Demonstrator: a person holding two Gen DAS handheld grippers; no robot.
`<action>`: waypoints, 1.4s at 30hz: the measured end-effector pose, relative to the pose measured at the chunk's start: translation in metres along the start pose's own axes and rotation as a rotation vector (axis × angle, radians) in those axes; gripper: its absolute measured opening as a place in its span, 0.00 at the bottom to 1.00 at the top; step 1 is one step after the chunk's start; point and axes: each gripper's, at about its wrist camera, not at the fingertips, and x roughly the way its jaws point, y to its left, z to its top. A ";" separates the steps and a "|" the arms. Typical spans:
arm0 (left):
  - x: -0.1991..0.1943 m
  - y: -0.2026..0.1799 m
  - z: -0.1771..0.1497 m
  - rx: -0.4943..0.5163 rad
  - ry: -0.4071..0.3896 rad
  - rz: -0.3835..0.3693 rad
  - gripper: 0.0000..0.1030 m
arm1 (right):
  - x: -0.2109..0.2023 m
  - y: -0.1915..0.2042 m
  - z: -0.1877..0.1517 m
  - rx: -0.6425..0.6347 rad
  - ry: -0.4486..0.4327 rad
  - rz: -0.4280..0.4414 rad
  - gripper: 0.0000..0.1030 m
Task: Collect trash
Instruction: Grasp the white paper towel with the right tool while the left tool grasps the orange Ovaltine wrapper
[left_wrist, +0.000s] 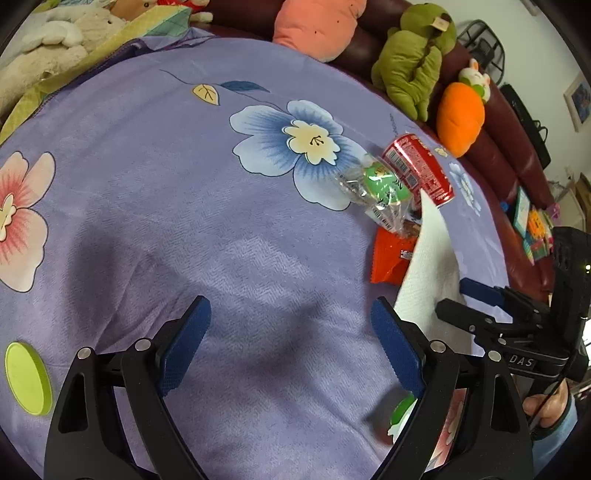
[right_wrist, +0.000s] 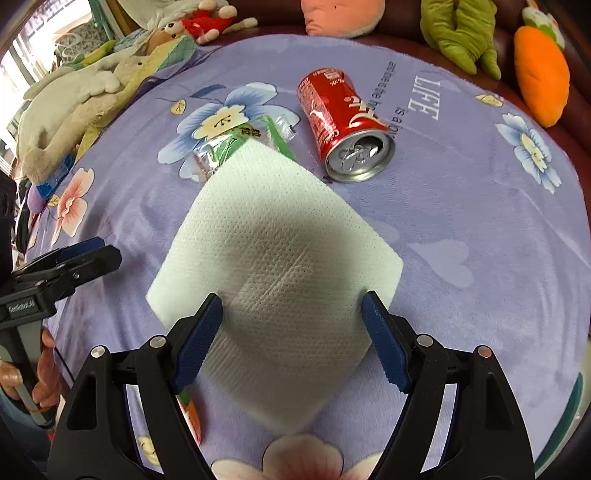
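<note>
A white paper napkin (right_wrist: 273, 258) lies on the purple flowered blanket (right_wrist: 480, 229). My right gripper (right_wrist: 291, 314) is open, its jaws straddling the napkin's near part just above it. A red soda can (right_wrist: 343, 129) lies on its side beyond the napkin. A clear and green wrapper (right_wrist: 236, 147) lies left of the can, partly under the napkin. In the left wrist view my left gripper (left_wrist: 291, 332) is open and empty over bare blanket, left of the napkin (left_wrist: 428, 266), can (left_wrist: 417, 166), green wrapper (left_wrist: 380, 188) and an orange wrapper (left_wrist: 391, 258).
A lime green round lid (left_wrist: 27, 376) lies at the left. Plush toys line the far edge: an orange carrot (right_wrist: 543, 74), a green toy (right_wrist: 458, 33), a pink one (left_wrist: 317, 26) and beige ones (right_wrist: 70, 103). A dark red sofa (left_wrist: 509, 147) borders the blanket.
</note>
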 end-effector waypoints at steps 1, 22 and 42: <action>0.001 -0.001 0.000 0.001 0.001 0.000 0.86 | 0.000 0.000 -0.001 -0.004 -0.002 0.000 0.72; 0.001 -0.050 -0.006 0.086 -0.006 -0.023 0.86 | -0.053 -0.041 -0.043 0.102 -0.029 0.006 0.06; 0.064 -0.107 0.019 0.269 0.059 -0.008 0.72 | -0.081 -0.111 -0.070 0.299 -0.082 -0.022 0.06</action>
